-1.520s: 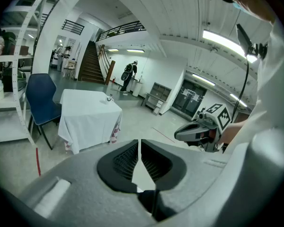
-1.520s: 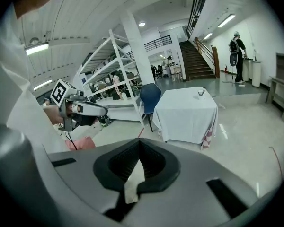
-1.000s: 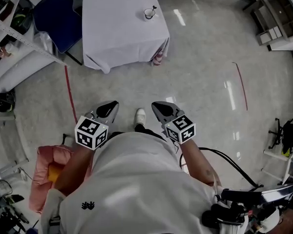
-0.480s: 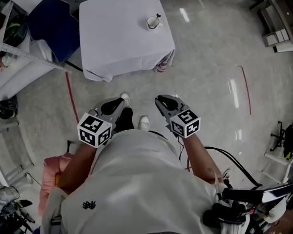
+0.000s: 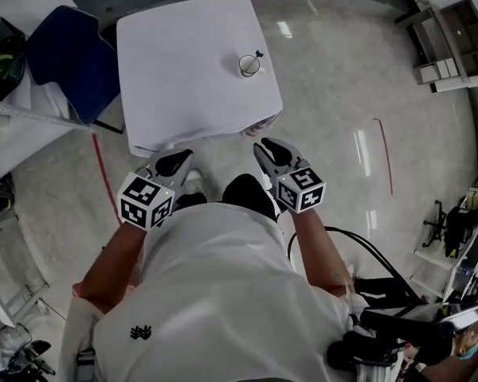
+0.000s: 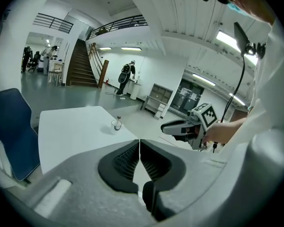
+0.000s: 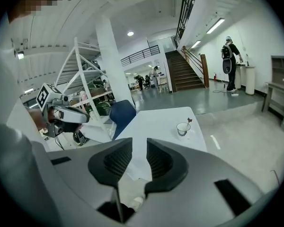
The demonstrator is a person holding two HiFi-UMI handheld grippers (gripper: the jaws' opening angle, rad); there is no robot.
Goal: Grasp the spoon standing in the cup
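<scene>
A white cup (image 5: 248, 65) with a dark spoon (image 5: 257, 55) standing in it sits near the right edge of a white-clothed table (image 5: 183, 70). Both grippers hang in the air short of the table's near edge, well away from the cup. My left gripper (image 5: 175, 159) is shut and empty; in its own view the pads meet (image 6: 139, 142), and the cup (image 6: 116, 125) is far ahead. My right gripper (image 5: 268, 147) has its jaws opening, a gap (image 7: 139, 151) showing with nothing in it. The cup (image 7: 182, 128) and spoon (image 7: 189, 121) lie ahead to its right.
A blue chair (image 5: 72, 50) stands at the table's left side. Red tape lines (image 5: 103, 177) mark the shiny floor. Grey shelves (image 5: 454, 22) stand at the far right, and black cables (image 5: 366, 253) trail behind me on the right. A metal rack (image 7: 80, 79) rises at the left.
The table has come nearer in the head view. Both grippers are now just short of its near edge, where before they were over open floor.
</scene>
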